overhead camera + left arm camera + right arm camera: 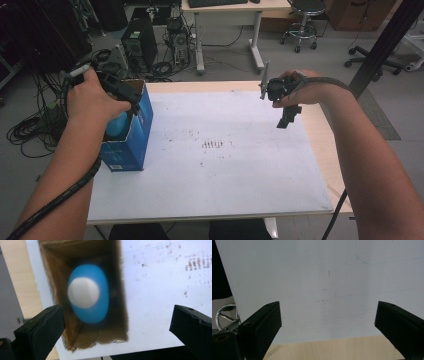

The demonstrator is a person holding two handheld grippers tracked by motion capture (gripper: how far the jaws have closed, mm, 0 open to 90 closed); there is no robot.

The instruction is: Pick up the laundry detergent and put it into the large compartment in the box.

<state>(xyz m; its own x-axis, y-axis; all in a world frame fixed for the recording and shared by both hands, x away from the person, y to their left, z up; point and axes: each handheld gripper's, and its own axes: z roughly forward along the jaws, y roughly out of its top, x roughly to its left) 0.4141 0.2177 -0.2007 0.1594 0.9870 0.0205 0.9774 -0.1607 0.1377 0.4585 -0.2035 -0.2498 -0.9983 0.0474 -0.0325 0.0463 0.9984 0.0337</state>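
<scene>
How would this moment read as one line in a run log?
left gripper: open, above blue cardboard box | blue bottle with white cap: inside box, released | right gripper: open, empty, over white board

ball (pixel 88 293) in box (pixel 131 135), box on board's (pixel 225 175) left edge

This looks like an office-style lab or computer workroom. Behind the table (pixel 320 150) stand desktop computer towers (pixel 140 45) on a grey floor with tangled cables (pixel 30 130) around them. Farther back are a desk with a keyboard (pixel 217 3), a wheeled stool (pixel 302 25) and an office chair's base (pixel 372 60).
</scene>
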